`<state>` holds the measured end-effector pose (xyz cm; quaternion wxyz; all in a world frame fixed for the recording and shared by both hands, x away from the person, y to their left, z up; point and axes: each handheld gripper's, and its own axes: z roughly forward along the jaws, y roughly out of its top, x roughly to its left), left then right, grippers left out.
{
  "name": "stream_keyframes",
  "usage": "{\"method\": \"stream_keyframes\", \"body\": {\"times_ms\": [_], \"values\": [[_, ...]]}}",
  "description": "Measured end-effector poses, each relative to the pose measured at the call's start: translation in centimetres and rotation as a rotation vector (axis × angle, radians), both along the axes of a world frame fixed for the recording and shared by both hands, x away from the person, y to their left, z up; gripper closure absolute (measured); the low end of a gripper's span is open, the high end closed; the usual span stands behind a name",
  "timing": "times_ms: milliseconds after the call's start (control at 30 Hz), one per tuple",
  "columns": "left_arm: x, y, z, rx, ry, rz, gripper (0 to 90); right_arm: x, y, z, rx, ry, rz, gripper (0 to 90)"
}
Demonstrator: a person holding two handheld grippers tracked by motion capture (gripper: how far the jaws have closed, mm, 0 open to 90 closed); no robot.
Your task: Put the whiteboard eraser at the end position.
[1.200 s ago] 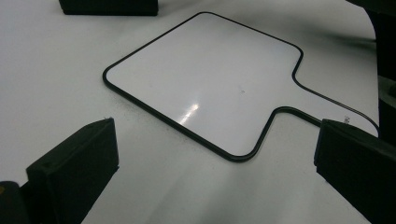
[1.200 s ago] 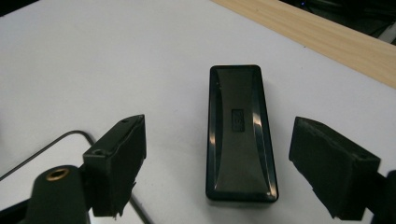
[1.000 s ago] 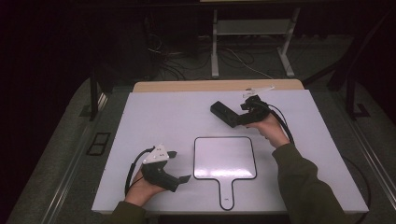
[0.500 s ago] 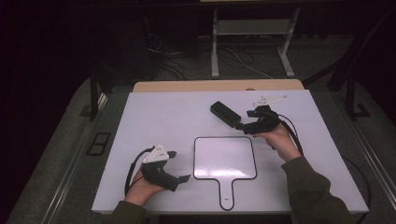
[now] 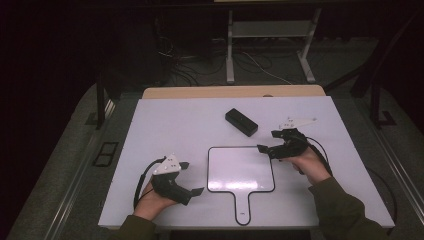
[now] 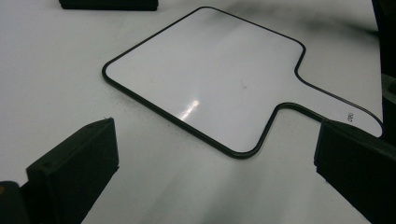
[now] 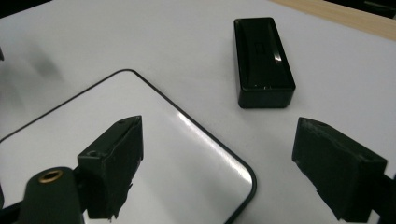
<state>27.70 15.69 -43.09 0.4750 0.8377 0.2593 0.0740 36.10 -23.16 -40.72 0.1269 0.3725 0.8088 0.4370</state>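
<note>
White table (image 5: 165, 125): wide bare room upper left of frame, bare strip along right edge. One paddle-shaped whiteboard (image 5: 241, 169) at lower centre, handle pointing to near edge. One black eraser block (image 5: 241, 122) above it, well apart, free on all sides. Right gripper (image 5: 267, 150) at board's upper right corner, jaws apart, just been opening, nothing between them. Earlier it sat at eraser; now lower in frame, eraser left alone. Left gripper (image 5: 192, 177) lower left of board, unmoved, jaws apart, empty. Two grippers.

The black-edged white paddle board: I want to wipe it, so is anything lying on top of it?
Nothing lies on the black-edged white paddle board; its face shows bare and glossy. The right gripper reaches its corner with open jaws.
</note>
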Motion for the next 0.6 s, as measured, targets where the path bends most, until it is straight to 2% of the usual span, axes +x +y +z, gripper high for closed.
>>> {"method": "stream_keyframes", "body": {"times_ms": [400, 600], "values": [[0.4, 0.0, 0.0, -0.008, 0.006, 0.01, 0.0, -2.6, -2.3, -1.0, 0.031, -0.013, -0.057, 15.1], [0.9, 0.0, 0.1, -0.015, 0.004, 0.015, 0.0, -4.2, -3.2, -2.0, 0.041, -0.016, -0.062, 15.1]]}}
